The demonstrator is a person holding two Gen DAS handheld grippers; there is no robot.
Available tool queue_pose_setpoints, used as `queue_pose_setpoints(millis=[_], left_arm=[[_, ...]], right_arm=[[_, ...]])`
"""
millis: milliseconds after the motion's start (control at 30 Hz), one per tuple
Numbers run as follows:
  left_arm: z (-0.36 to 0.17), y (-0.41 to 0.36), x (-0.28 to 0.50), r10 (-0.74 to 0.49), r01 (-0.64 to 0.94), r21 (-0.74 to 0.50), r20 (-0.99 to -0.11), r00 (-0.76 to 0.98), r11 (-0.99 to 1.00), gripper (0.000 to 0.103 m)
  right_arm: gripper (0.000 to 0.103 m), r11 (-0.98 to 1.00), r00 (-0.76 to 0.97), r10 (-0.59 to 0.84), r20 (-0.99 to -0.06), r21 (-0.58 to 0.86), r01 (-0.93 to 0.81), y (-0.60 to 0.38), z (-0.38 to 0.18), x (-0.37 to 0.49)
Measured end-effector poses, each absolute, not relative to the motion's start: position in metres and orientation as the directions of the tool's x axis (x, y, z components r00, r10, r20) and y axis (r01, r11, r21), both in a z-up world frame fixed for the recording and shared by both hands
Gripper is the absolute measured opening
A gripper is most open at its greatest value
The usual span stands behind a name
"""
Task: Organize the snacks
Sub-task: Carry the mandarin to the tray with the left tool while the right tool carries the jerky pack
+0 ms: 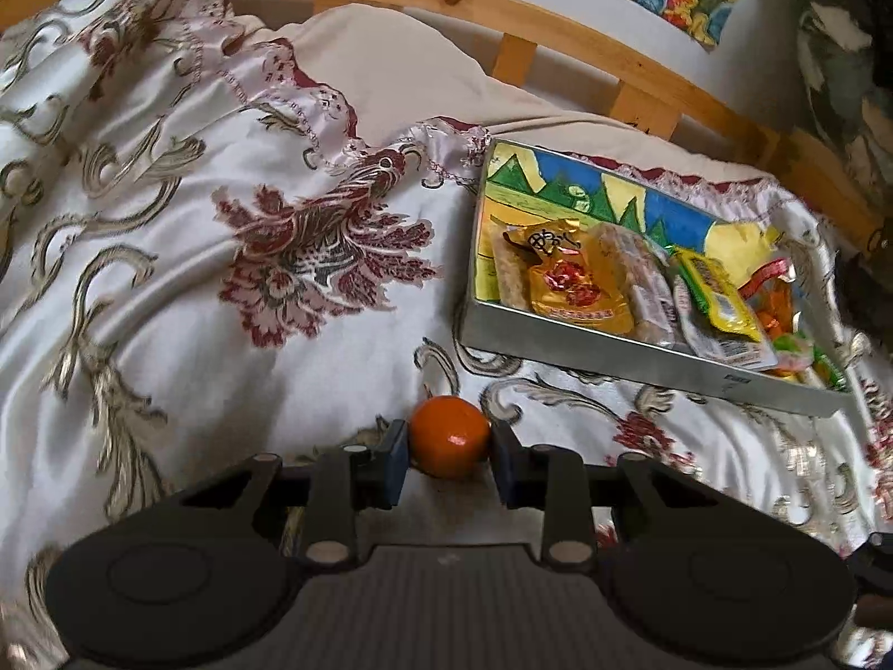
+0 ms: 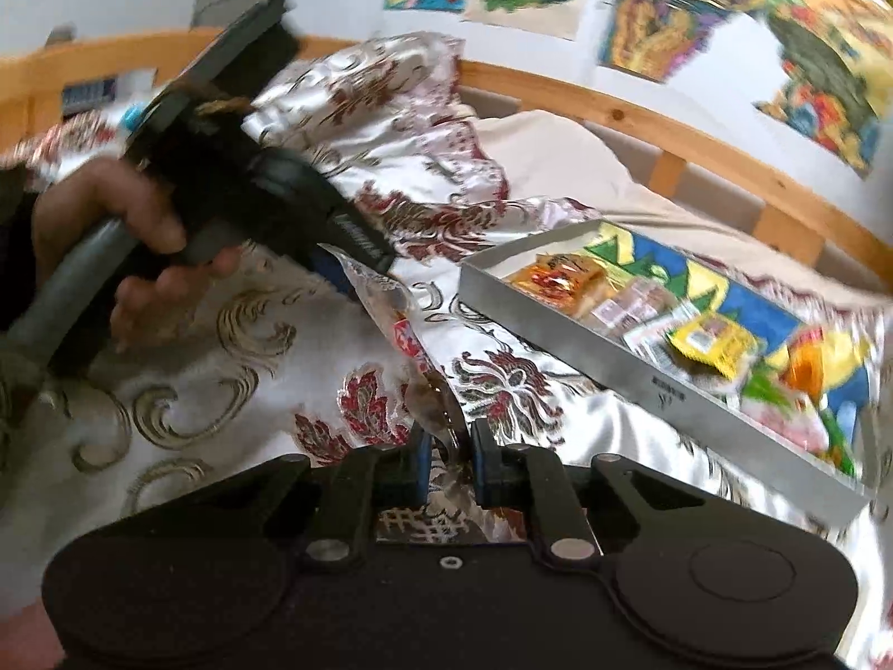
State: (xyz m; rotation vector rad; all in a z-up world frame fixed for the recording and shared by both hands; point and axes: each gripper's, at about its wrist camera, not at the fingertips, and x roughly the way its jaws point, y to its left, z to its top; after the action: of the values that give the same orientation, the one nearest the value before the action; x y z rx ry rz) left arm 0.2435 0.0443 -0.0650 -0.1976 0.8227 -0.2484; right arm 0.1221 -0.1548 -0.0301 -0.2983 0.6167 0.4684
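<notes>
In the left wrist view my left gripper (image 1: 450, 449) is shut on a small orange fruit (image 1: 450, 436), held just above the bedspread. Up and to the right lies a shallow silver tray (image 1: 642, 360) with a colourful drawing on its floor, holding several wrapped snacks, among them a gold packet (image 1: 575, 285) and a yellow packet (image 1: 720, 293). In the right wrist view my right gripper (image 2: 450, 460) is closed on a thin shiny snack wrapper (image 2: 416, 352) that stretches up to the left. The tray (image 2: 642, 374) lies to its right. The left gripper body and the hand on it (image 2: 111, 229) fill the upper left.
Everything lies on a bed with a cream satin bedspread (image 1: 223, 234) patterned in red and gold. A curved wooden bed rail (image 1: 558, 28) runs behind it. Bright pictures (image 2: 686, 5) hang on the wall. A beige pillow (image 1: 402, 61) sits near the rail.
</notes>
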Motion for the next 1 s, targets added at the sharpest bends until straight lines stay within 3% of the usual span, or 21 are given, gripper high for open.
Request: queue_pose_setpoints(millis=[267, 433, 1000], left_arm=[[-0.058, 0.029, 0.216, -0.338, 0.184, -0.289, -0.684, 0.646, 0.939, 0.034], [-0.054, 0.008, 0.197, -0.350, 0.241, -0.255, -0.684, 0.640, 0.937, 0.034], [-0.029, -0.029, 0.168, -0.468, 0.367, -0.293, -0.616, 0.634, 0.883, 0.034]], right_arm=[[0.014, 0.930, 0.750, 0.346, -0.564, 0.101, -0.353, -0.197, -0.014, 0.104], [0.014, 0.941, 0.767, 0.336, -0.547, 0.169, -0.292, -0.213, -0.009, 0.096], [0.013, 0.950, 0.816, 0.305, -0.491, 0.213, -0.227, -0.226, -0.002, 0.092]])
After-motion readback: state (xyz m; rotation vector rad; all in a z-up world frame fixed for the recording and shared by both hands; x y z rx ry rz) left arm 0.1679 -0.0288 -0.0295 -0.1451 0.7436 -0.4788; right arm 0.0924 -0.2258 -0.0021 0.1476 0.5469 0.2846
